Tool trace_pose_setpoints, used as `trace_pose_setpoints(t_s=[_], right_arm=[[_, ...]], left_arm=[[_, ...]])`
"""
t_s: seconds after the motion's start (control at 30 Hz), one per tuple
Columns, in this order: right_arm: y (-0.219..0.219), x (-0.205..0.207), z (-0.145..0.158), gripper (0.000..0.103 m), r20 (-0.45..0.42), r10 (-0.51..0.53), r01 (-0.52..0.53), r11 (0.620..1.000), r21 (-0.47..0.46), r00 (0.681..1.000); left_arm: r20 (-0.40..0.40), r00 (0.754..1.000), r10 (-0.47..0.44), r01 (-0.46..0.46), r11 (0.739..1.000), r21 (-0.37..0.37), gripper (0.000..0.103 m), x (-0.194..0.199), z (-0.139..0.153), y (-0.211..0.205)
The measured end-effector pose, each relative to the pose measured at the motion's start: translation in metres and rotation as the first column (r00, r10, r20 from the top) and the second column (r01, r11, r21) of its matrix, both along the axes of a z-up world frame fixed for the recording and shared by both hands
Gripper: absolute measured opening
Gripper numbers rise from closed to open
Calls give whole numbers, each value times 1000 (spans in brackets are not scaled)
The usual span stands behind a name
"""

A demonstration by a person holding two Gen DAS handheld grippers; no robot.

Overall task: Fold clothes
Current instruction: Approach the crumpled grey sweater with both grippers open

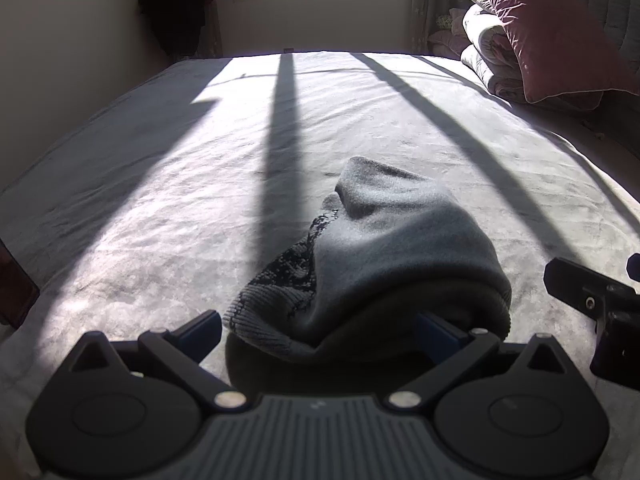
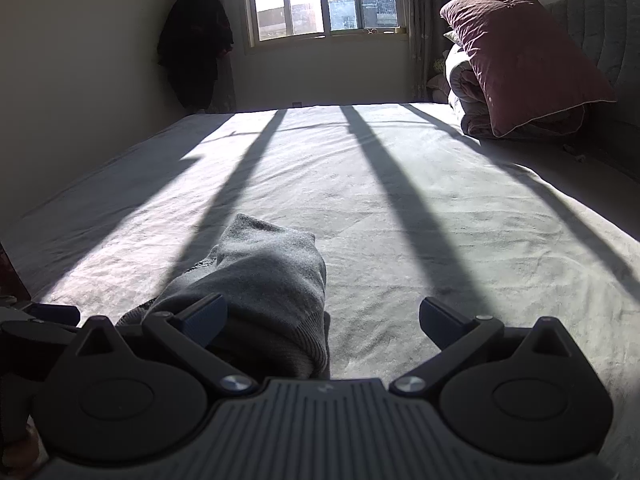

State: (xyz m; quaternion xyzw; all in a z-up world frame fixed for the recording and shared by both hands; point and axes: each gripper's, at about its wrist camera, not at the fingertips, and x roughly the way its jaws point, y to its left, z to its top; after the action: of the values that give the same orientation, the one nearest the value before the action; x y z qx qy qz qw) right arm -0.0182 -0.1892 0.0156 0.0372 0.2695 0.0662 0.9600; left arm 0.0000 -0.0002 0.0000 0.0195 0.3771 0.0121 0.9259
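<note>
Left gripper [image 1: 320, 330] is standing fully spread, angled down at the bed, its fingers flanking the near hem of the grey sweater [image 1: 384, 256]. One blue pad [image 1: 200, 330] is sitting clear to the left of the cloth; the other is tucked under the drooping hem, so contact there cannot be confirmed. Nothing is being pinched.

Right gripper [image 2: 322, 316] is also spread wide and empty, sitting just to the right of the garment, with one finger [image 2: 204, 314] overlapping its edge in view.

The sweater is lying as a narrow folded bundle on the near part of the grey bedsheet [image 1: 160, 160], with a darker knit patch [image 1: 292, 268] showing on its left side.

Risks, as judged: closing the left jaws now may be catching only the top layer, so the bundle could be unrolling on lift; the pads may also be dragging sheet along with the hem.

Hard to read: the near hem is lying in deep shadow, layers uncountable. The pillow [image 1: 548, 32] and quilt stack [image 1: 488, 48] are sitting far back, well apart.
</note>
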Motion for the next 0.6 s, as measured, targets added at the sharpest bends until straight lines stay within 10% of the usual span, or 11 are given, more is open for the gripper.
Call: trace_pose_setpoints(t_s=[0.6], right_arm=[[2, 1, -2, 103, -9, -1, 1, 1000, 5, 1000]], left_arm=[[-4, 1000, -6, 6, 1000, 13, 102, 0, -2, 2]])
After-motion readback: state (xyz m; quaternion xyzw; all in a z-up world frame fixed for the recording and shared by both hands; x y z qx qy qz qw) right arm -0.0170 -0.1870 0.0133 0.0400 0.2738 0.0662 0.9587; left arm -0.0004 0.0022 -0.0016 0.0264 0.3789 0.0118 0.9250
